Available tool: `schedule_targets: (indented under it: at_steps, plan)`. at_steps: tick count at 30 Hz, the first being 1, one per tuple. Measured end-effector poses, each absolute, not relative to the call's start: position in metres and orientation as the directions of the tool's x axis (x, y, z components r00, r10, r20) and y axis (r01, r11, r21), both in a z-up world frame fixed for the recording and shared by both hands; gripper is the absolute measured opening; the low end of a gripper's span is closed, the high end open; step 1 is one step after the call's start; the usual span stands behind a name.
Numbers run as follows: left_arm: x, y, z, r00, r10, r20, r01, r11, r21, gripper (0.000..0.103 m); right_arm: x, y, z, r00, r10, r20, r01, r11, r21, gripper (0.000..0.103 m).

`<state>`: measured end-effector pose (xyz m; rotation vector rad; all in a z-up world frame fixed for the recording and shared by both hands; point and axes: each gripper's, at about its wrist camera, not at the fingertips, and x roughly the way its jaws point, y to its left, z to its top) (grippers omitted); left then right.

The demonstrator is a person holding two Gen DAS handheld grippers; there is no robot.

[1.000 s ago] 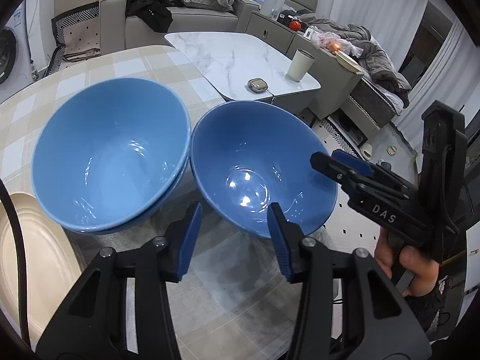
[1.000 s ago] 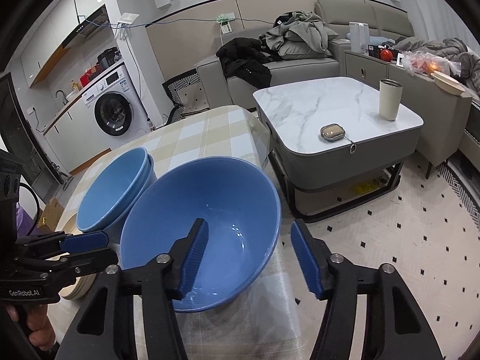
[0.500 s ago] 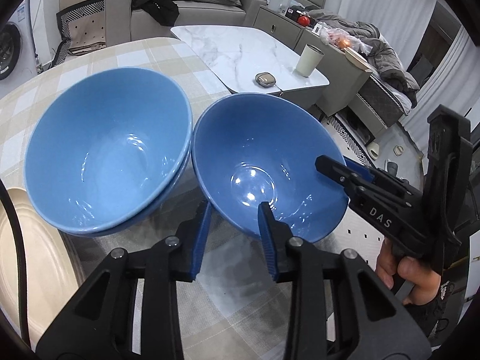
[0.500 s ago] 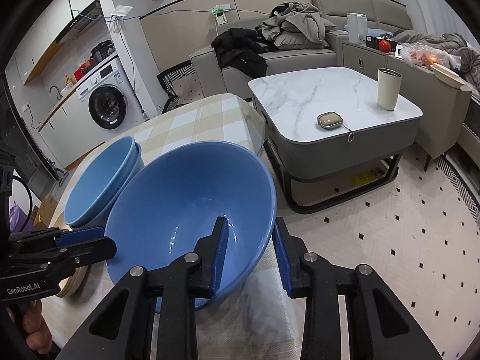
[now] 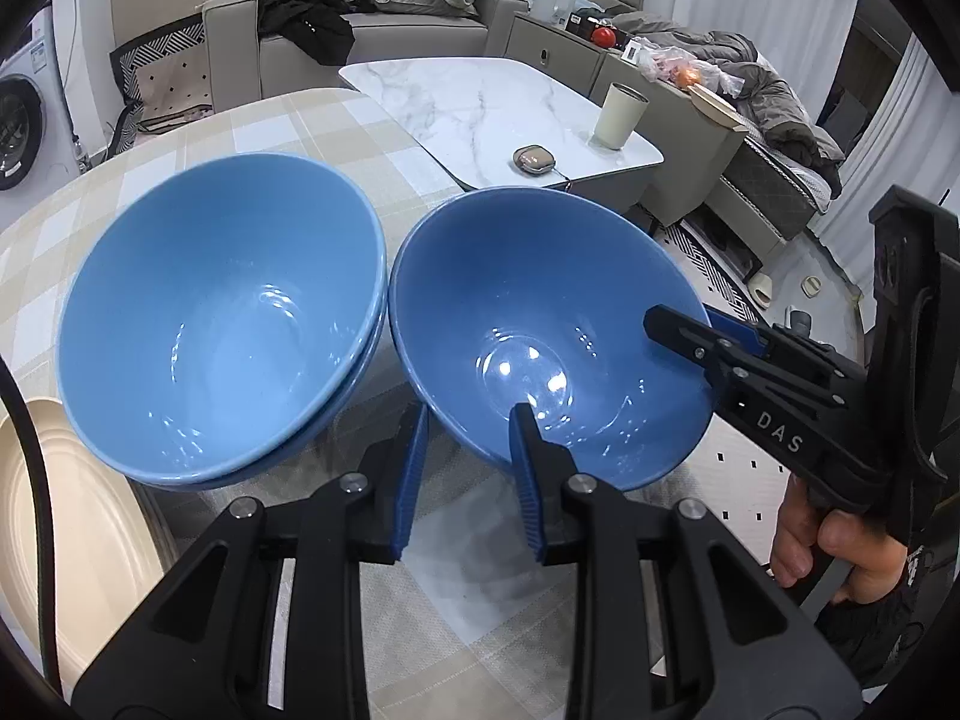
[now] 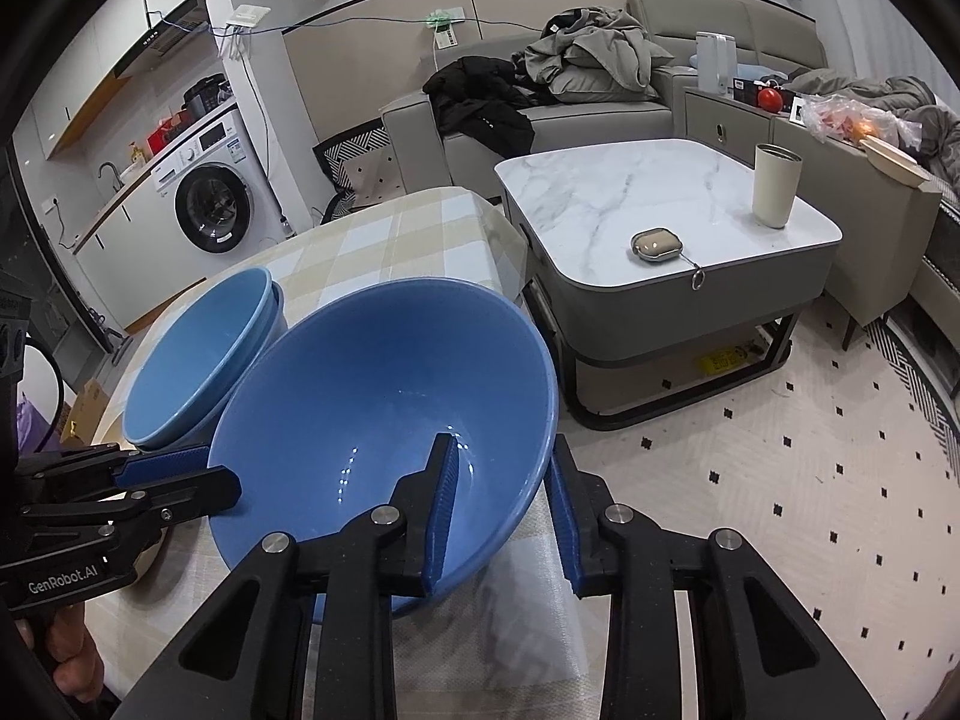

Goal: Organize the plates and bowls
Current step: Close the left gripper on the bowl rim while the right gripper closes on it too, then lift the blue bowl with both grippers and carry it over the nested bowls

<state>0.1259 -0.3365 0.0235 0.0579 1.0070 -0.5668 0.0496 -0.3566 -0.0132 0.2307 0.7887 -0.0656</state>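
Blue was the round single bowl [image 5: 540, 330] on the checked tablecloth [image 5: 312, 138], touching a stack of two blue bowls [image 5: 222, 336] beside a cream plate [image 5: 66, 534]. Both grippers pinched its rim, one finger inside and one outside: the left gripper [image 5: 468, 456] at the near edge, the right gripper [image 6: 501, 480] at the other side

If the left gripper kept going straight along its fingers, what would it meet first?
The left gripper already has the single blue bowl's near rim between its fingers, so pushing on would likely drive that rim deeper into the jaws; depth is hard to judge.
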Motion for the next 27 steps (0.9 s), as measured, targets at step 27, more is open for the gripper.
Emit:
schedule_targets:
  at_steps: [27]
  plan:
    - [0.107, -0.332, 0.047, 0.431, -0.453, -0.781, 0.499, 0.840, -0.212, 0.025, 0.035, -0.354, 0.007, 0.743, -0.004, -0.669, 0.135, 0.980, 0.144, 0.031]
